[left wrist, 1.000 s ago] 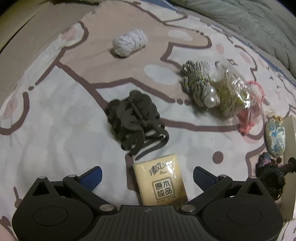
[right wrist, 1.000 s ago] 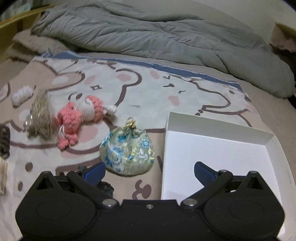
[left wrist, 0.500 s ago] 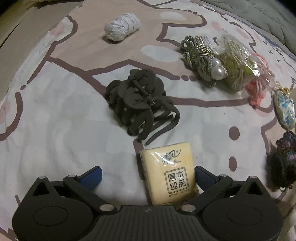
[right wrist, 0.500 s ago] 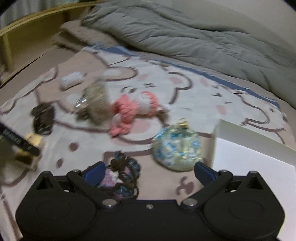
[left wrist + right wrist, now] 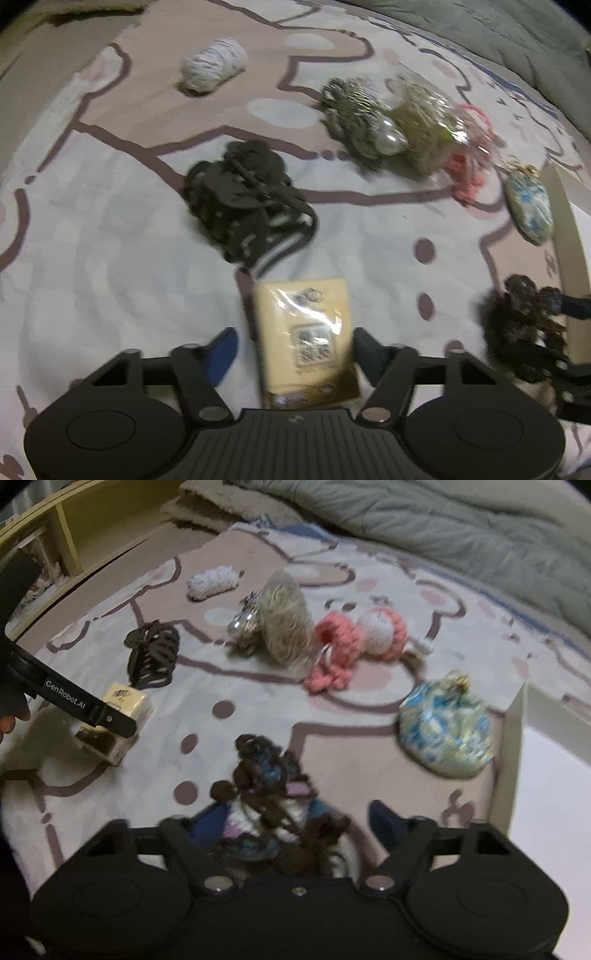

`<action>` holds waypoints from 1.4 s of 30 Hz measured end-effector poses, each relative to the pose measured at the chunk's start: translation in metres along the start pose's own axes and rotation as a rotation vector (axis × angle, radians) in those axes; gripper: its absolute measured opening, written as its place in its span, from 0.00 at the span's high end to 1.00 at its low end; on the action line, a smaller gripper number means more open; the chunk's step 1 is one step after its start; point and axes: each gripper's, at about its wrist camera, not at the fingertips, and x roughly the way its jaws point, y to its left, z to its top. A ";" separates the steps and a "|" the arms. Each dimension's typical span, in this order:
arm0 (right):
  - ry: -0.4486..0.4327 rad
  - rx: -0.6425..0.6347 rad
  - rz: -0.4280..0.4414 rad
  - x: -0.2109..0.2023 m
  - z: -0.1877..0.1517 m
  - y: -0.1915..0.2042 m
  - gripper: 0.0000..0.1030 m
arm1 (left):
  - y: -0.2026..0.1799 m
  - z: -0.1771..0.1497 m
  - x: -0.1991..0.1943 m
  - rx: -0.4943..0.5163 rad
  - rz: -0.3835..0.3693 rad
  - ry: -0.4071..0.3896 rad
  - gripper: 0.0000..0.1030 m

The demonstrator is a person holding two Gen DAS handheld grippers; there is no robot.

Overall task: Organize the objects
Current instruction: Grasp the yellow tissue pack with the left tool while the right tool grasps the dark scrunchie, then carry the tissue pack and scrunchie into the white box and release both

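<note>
We find both grippers open, our left gripper (image 5: pixel 293 349) astride the tissue pack (image 5: pixel 308 338) near the white box (image 5: pixel 546 775), our right gripper (image 5: pixel 291 821) around the dark crochet piece (image 5: pixel 271 797); close squarely before lifting.

— What's under it all, from where I look?
— A printed sheet (image 5: pixel 369 709), pale with brown cartoon outlines and dots.
— And past it?
— A grey quilt (image 5: pixel 424 520) bunched along the far edge, a tan pillow (image 5: pixel 221 506) beside it, and a yellow shelf (image 5: pixel 66 535) off to my left.
</note>
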 end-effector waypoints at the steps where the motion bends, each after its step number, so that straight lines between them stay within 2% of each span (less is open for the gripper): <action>1: 0.014 0.006 0.012 0.002 0.000 0.001 0.32 | -0.001 0.003 -0.003 0.005 -0.005 0.005 0.44; 5: 0.039 0.011 0.017 0.003 0.000 0.006 0.39 | -0.001 -0.010 -0.006 0.029 0.000 -0.006 0.49; 8: 0.038 0.009 0.013 0.000 0.001 0.007 0.49 | -0.001 -0.014 -0.012 0.039 -0.006 -0.016 0.50; 11: 0.020 0.004 0.004 -0.005 0.004 0.008 0.54 | -0.003 -0.014 -0.021 0.053 -0.019 -0.047 0.50; 20: -0.123 0.050 -0.050 -0.040 0.021 0.000 0.55 | -0.017 -0.004 -0.057 0.073 -0.063 -0.181 0.50; 31: -0.257 0.167 -0.073 -0.081 0.029 -0.015 0.55 | -0.027 0.000 -0.096 0.075 -0.055 -0.339 0.50; 42: -0.351 0.250 -0.081 -0.114 0.034 -0.030 0.54 | -0.042 0.000 -0.132 0.068 -0.082 -0.459 0.50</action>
